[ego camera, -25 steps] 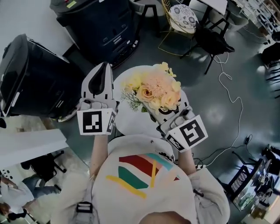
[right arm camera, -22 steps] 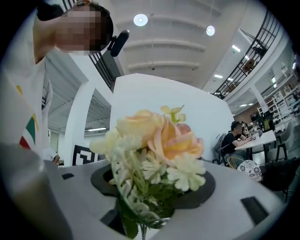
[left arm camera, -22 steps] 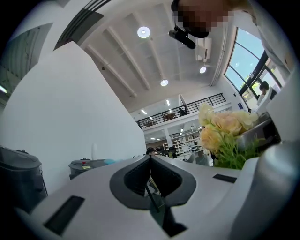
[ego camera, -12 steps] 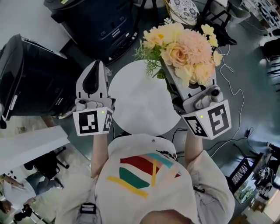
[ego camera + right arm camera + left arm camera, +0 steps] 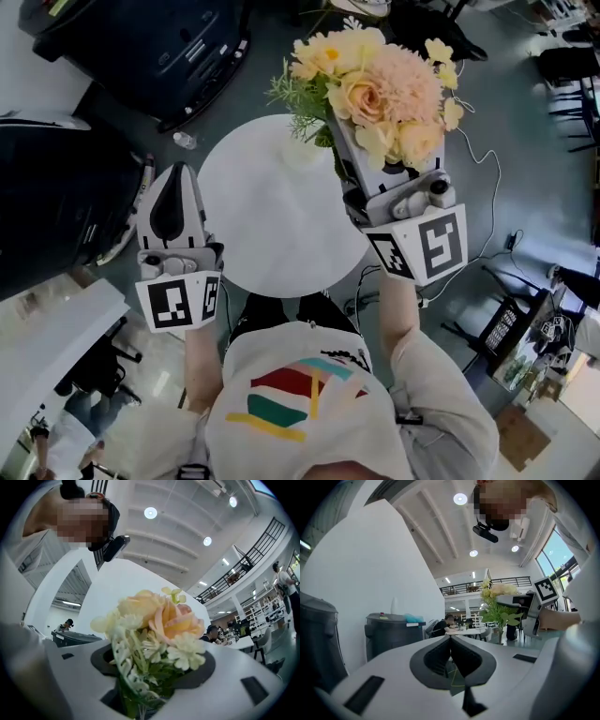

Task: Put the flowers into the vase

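- The flowers (image 5: 380, 80) are a soft, puffy bunch of peach and cream blooms with thin green leaves.
- They are up in the air over the far right edge of the desk (image 5: 272, 225), blooms up and stems down.
- The right hand-held gripper (image 5: 150, 667) pinches the stems between its dark pads, so this hand has them.
- The left hand-held gripper (image 5: 175, 173) is pressed together and holds nothing, well apart at the desk's left side.
- The desk is round, white and smooth.
- I cannot find a vase.
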### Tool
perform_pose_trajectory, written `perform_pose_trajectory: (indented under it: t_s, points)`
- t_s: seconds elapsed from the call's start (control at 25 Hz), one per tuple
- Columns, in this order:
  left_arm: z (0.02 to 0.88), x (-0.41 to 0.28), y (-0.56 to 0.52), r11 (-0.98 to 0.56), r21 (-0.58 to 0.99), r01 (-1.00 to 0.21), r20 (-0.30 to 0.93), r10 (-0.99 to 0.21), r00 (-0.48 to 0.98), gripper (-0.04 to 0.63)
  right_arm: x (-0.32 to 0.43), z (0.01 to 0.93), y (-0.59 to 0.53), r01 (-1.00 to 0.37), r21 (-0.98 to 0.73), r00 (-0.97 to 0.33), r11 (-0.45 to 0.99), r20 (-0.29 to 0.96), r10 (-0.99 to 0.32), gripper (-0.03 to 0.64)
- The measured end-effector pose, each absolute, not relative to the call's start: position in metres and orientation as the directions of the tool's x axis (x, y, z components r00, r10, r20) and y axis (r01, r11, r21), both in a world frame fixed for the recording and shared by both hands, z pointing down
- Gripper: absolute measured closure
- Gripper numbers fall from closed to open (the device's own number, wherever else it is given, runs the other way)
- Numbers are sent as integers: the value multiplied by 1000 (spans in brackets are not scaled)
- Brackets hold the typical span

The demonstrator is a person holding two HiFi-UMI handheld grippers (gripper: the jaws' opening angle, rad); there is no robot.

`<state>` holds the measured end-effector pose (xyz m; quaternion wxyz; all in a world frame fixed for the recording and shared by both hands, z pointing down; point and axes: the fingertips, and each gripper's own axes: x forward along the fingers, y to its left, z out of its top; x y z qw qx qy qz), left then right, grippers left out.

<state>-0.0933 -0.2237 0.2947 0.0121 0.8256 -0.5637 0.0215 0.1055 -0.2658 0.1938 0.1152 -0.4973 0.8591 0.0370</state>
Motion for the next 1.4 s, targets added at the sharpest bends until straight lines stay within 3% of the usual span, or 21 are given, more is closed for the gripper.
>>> perform_pose_trajectory:
  t_s: [0.32,0.56,0.64,0.76,0.84,1.4]
  points:
    - [376,-73,-229,-362,60,-930,166,-915,367,588,117,289,-277,-872,-85,-456,482,-215,-864,328]
    - [402,-70,-223,-337,93,-937,191,-917,349,588,112,344,-278,-902,-14,-427,431,-109,-898,324]
    - [408,-69,-222,-339,93,-936,203,-914,351,588,112,353,-278,-899,-36,-432,436,-90,-898,293]
    - [412,-70,-217,-337,90,-937,213,-913,349,588,106,364,-274,-892,-54,-446,449,-66,-893,181]
    - [416,-70,-216,-335,96,-937,219,-912,348,588,103,371,-273,-888,-34,-456,458,-42,-889,158]
    - [436,-61,-204,-356,111,-928,257,-892,372,588,105,437,-257,-883,-54,-469,466,112,-876,155]
